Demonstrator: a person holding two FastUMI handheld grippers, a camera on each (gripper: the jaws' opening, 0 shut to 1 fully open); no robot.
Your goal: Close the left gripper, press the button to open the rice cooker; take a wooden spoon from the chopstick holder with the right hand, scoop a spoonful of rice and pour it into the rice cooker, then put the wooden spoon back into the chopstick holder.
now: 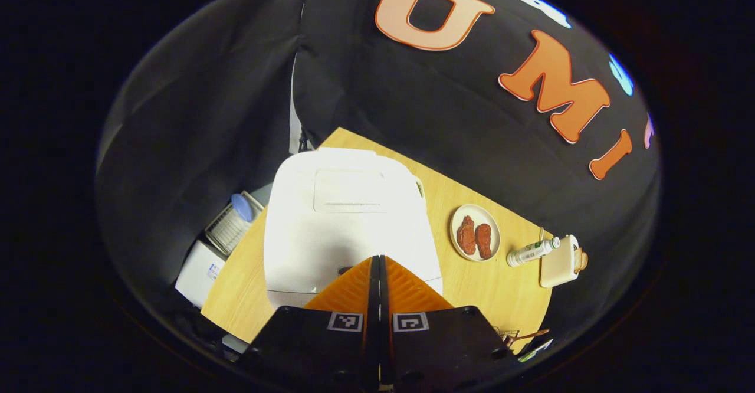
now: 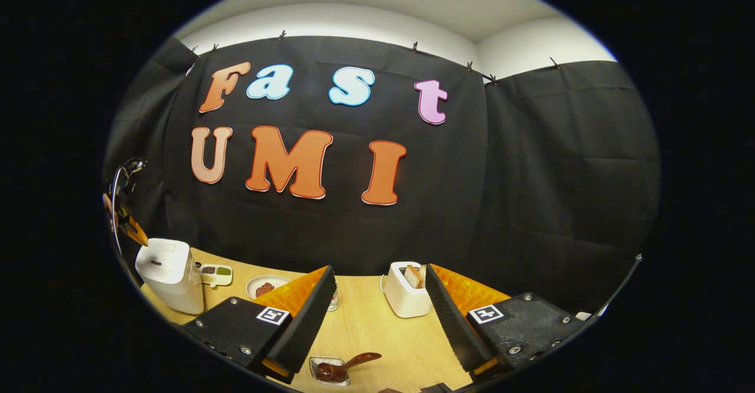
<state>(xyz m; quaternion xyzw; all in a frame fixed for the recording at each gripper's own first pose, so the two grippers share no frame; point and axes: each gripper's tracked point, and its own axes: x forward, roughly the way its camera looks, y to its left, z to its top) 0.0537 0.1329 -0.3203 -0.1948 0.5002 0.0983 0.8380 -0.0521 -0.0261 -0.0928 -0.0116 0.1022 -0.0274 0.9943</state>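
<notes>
The left gripper view looked steeply down, close above the rice cooker (image 1: 348,216). The right gripper view faced level across the table (image 2: 377,322), farther back. Both shared cooker, plate (image 1: 475,232) and toaster (image 2: 406,290).

The white rice cooker (image 1: 348,216) sits lid-closed on the wooden table's left end.

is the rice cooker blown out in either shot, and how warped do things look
Left gripper view: the rice cooker lid is overexposed, nearly featureless white. Right gripper view: it is evenly lit, with shading visible; the table edge bows from fisheye distortion.
</notes>
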